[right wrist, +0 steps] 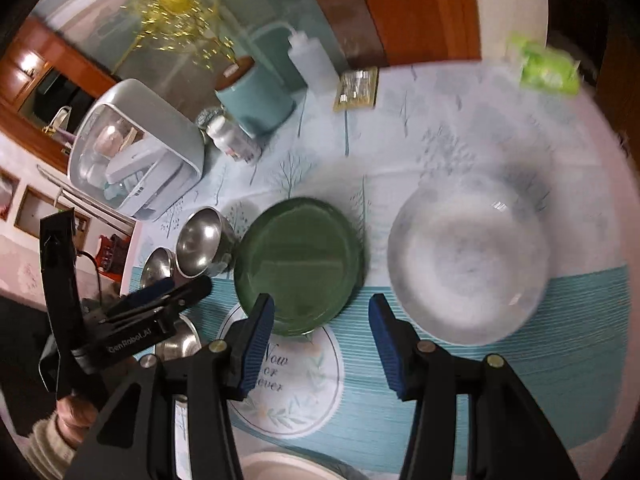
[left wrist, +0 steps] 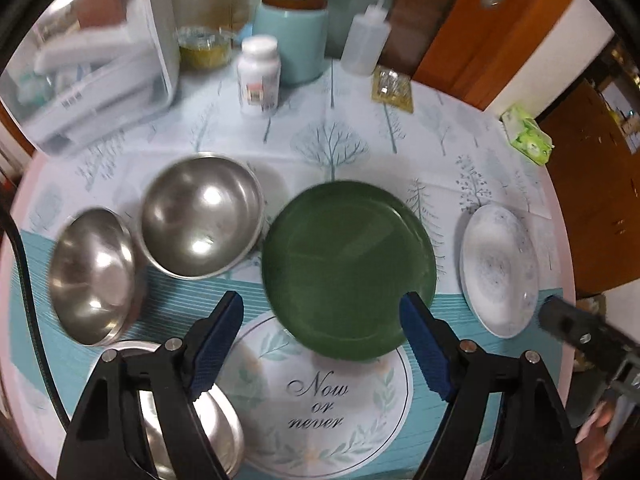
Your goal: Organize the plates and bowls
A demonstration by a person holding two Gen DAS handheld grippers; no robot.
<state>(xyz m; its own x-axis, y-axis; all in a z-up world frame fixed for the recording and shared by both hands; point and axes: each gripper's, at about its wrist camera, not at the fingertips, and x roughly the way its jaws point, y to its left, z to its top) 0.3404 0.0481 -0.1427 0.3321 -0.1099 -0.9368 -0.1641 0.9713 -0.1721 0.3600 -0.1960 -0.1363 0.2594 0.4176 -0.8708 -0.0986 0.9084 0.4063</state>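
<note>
I find nothing stacked: steel bowls centre-left, green plate and white plate lie separate; left gripper and right gripper both spread, empty.

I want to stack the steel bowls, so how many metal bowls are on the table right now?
3: one left of the green plate at, one further left at, and one nearest, partly behind the left gripper at. More may sit out of frame.
</note>
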